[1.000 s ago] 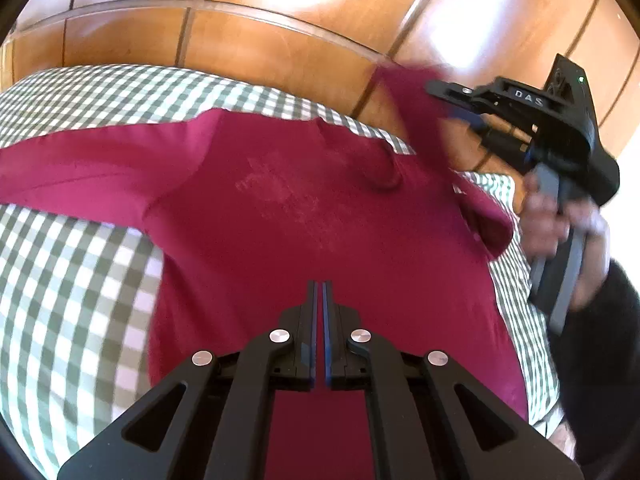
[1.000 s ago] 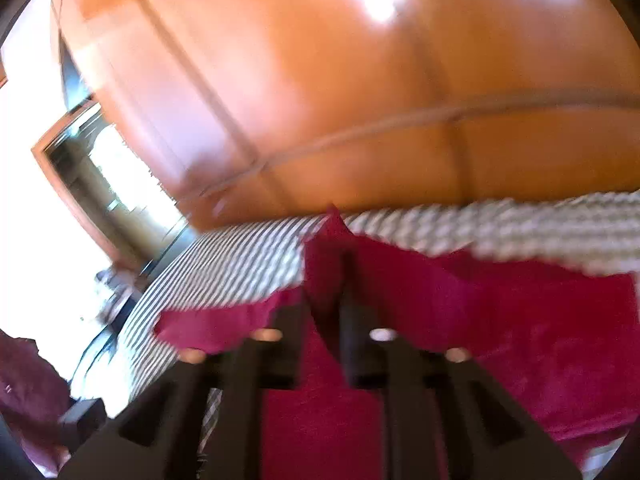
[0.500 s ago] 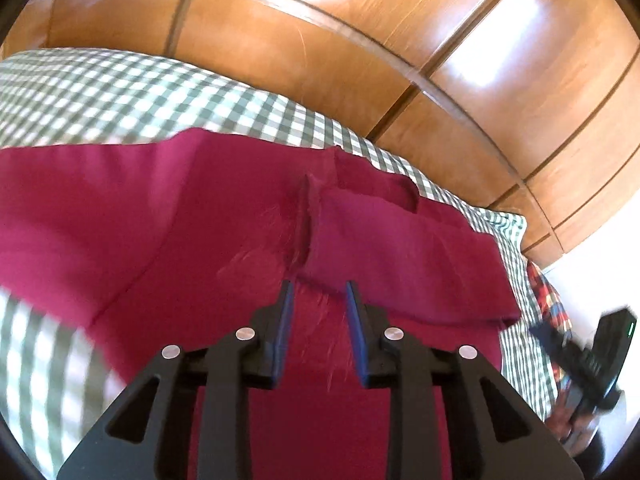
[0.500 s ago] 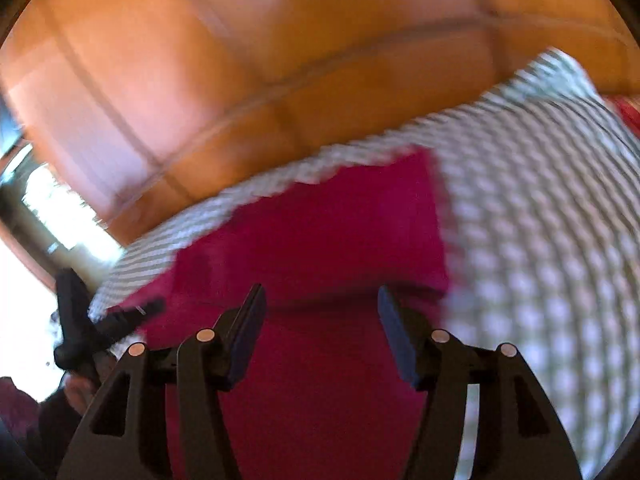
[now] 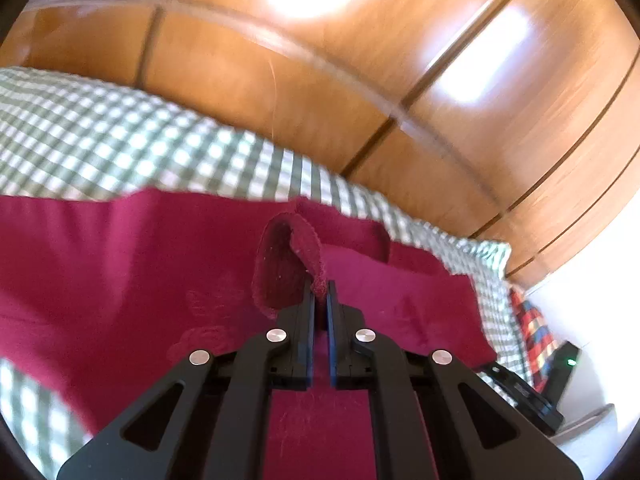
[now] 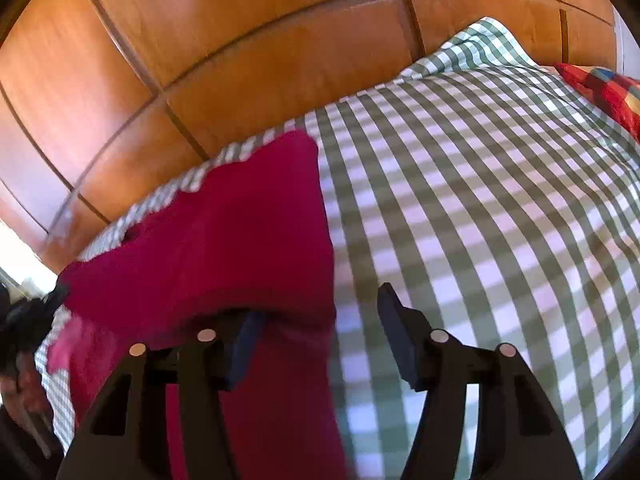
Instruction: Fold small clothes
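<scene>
A dark red shirt (image 5: 140, 280) lies spread on a green-and-white checked cloth (image 5: 120, 148). Its right sleeve (image 5: 400, 296) is folded in over the body. My left gripper (image 5: 319, 294) is shut on the sleeve's cuff (image 5: 308, 256) and lifts it a little off the shirt. In the right wrist view the shirt (image 6: 240, 240) fills the left half, with its right edge running down the middle. My right gripper (image 6: 320, 316) is open and empty, low over that edge, one finger (image 6: 248, 336) above the shirt and the other finger (image 6: 394, 320) above the checked cloth (image 6: 480, 200).
A glossy wooden panel wall (image 5: 360, 80) rises right behind the cloth. A red, blue and yellow patterned fabric (image 6: 600, 88) lies at the cloth's far right corner and shows in the left wrist view (image 5: 536, 336). The right gripper's black body (image 5: 532, 396) shows at lower right.
My left gripper has closed on the folded sleeve's cuff and raised it. My right gripper let the sleeve go earlier, then swung right to the shirt's edge and stayed open.
</scene>
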Demonstrator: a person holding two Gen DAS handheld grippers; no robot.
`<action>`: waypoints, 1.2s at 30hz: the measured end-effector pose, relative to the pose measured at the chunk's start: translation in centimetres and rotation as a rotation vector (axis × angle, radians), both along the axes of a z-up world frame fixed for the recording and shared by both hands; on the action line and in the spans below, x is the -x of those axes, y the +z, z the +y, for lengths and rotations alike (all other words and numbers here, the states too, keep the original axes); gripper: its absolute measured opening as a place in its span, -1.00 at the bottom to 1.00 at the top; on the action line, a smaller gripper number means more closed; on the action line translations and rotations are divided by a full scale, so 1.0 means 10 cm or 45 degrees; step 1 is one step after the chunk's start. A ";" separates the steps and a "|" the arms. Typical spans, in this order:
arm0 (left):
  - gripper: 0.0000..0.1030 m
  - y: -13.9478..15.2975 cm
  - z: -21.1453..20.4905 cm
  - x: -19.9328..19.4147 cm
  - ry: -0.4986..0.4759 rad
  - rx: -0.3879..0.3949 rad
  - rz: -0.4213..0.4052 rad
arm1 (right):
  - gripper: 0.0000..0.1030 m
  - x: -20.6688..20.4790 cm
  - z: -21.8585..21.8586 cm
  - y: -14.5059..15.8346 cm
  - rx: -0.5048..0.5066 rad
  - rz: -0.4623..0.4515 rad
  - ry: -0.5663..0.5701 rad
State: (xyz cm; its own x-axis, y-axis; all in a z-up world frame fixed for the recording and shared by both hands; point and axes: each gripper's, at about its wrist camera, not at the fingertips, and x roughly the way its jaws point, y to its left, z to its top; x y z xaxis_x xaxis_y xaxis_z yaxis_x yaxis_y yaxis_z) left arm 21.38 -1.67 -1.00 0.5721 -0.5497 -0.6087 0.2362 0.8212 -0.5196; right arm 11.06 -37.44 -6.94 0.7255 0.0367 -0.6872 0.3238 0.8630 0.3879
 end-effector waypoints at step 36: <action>-0.84 -0.31 0.62 1.31 0.210 -0.419 0.081 | 0.40 -0.01 1.75 0.13 0.371 0.030 0.411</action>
